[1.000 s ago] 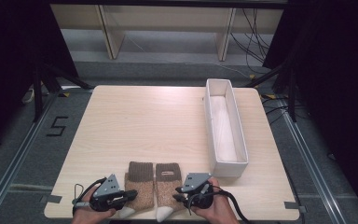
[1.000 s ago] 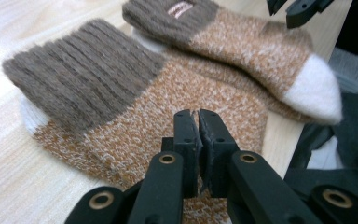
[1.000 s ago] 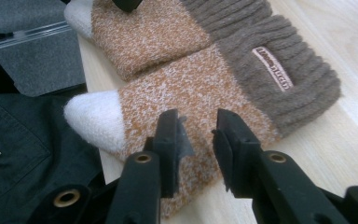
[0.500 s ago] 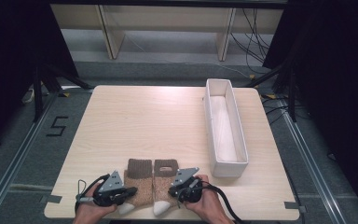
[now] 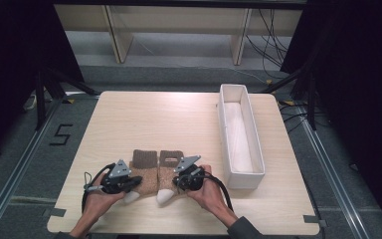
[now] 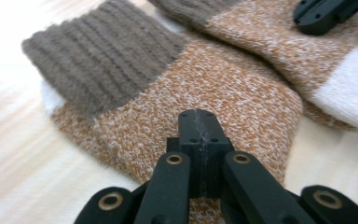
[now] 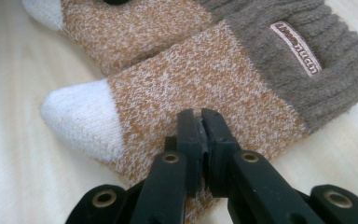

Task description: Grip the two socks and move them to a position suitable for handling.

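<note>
1. L gripper [image 5: 135,182] jaws pressed together, pinching the outer edge of left sock [image 5: 144,172]. Just been closing; knit sits between the tips in the left gripper view.
2. R gripper [image 5: 175,183] same deal: jaws pressed together on the outer edge of right sock [image 5: 168,172], fabric bunched at the tips in the right gripper view. Also just been closing.
3. Socks lie flat, side by side, touching, between the two grippers. Cuffs point away from the person, white toes toward the near table edge.
4. Surroundings: white tray [image 5: 239,135], long and narrow w/ upright walls, sits just beyond the R gripper on its outer side, close to the R sock but not touching. Looks empty inside.
5. Table [image 5: 144,119] beyond the grippers is bare pale wood-grain laminate. Nothing between socks and tray.
6. Black cable [image 5: 221,185] loops from the R gripper over the hand, near the tray's near corner. L gripper has a cable loop on its outer side.
7. Materials: socks are fuzzy marled orange-white knit, ribbed grey-brown cuffs, smooth white toes. R sock cuff has a small woven label [image 7: 296,48], text too blurred to read.
8. Jaws matte black plastic, brass-coloured pivot pins. Grey three-cornered plate on top of each gripper.
</note>
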Available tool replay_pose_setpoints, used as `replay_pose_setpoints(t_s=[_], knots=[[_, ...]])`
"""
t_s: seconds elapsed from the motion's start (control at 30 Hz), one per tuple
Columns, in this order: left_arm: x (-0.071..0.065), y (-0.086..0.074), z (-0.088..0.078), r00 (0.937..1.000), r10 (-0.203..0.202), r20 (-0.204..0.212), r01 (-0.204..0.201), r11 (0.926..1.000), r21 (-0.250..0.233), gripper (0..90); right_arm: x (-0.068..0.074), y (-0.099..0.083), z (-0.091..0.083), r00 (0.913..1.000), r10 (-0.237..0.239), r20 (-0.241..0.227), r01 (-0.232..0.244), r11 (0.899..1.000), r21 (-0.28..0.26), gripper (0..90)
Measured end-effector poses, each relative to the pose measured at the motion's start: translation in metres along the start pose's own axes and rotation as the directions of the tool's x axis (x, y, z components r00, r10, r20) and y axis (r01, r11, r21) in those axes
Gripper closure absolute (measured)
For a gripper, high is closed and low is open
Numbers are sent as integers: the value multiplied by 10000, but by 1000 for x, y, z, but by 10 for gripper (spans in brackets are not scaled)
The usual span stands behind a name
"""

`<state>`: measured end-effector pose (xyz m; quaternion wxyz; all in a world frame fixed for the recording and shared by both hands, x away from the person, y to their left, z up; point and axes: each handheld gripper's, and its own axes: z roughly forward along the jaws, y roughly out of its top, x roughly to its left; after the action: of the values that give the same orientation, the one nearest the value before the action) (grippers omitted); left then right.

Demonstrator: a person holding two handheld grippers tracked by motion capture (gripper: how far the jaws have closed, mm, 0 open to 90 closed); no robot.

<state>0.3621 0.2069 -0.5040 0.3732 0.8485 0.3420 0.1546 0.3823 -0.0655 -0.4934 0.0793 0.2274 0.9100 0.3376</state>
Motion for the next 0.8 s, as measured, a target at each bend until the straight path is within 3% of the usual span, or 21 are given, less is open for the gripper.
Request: replay_pose_setpoints(t_s=[0.03, 0.07, 0.13, 0.23, 0.27, 0.3, 0.33, 0.37, 0.43, 0.47, 0.53, 0.57, 0.6, 0.63, 0.73, 0.77, 0.8], knots=[[3, 0, 0, 9999, -33, -134, 32, 10000, -36, 897, -3, 1, 2, 9998, -200, 84, 200, 9998, -10, 867], [7, 0, 0, 9997, -164, -179, 163, 9999, -39, 896, -4, 4, 3, 9999, 0, 107, 0, 10000, 13, 866], [11, 0, -1, 9997, -230, -106, 230, 9997, -20, 896, -6, 6, 6, 9998, -132, 149, 134, 9999, -92, 864], [10, 2, -2, 9991, -409, -120, 406, 9989, -224, 879, -7, 6, 5, 9999, 66, 94, -66, 10000, -57, 852], [12, 4, -4, 9994, -289, -189, 285, 9994, -215, 861, -8, 6, 3, 9999, 67, 96, -66, 9999, -79, 844], [14, 6, -3, 9988, -389, -287, 379, 9987, -332, 832, -8, 6, 1, 9997, 231, -1, -231, 9996, -168, 840], [17, 9, -4, 9981, -474, -403, 459, 9983, -372, 792, -9, 5, 0, 9999, 68, 154, -63, 9993, -362, 839], [20, 12, -2, 9959, -792, -439, 766, 9954, -582, 762, -8, 6, -4, 9998, 187, 22, -187, 9996, -206, 838], [27, 18, -1, 9929, -1099, -457, 1066, 9918, -705, 685, -6, 4, -7, 9994, 243, 238, -237, 9993, -284, 835], [32, 24, 1, 9899, -1296, -573, 1252, 9893, -748, 633, -7, 4, -10, 9999, 1, 122, 3, 9994, -356, 833], [39, 33, 5, 9860, -1548, -613, 1501, 9858, -746, 562, -4, 2, -16, 9999, 124, 42, -122, 9985, -538, 830], [44, 37, 7, 9854, -1586, -619, 1555, 9865, -522, 532, -1, 0, -20, 9995, 306, -99, -310, 9985, -452, 828], [47, 39, 10, 9836, -1702, -605, 1678, 9849, -422, 492, 0, -2, -22, 10000, 45, -41, -48, 9983, -584, 824], [51, 42, 14, 9789, -1934, -654, 1925, 9811, -197, 454, 3, -3, -25, 9996, 249, -159, -256, 9986, -470, 820], [61, 45, 24, 9691, -2392, -607, 2398, 9708, 30, 392, 7, -12, -35, 9998, -206, -27, 203, 9974, -698, 813], [66, 45, 28, 9608, -2696, -652, 2697, 9629, -67, 379, 10, -13, -38, 9998, 66, -200, -78, 9980, -619, 809], [69, 45, 31, 9537, -2943, -624, 2943, 9557, -94, 369, 11, -17, -41, 9997, -20, -261, 4, 9980, -625, 805]])
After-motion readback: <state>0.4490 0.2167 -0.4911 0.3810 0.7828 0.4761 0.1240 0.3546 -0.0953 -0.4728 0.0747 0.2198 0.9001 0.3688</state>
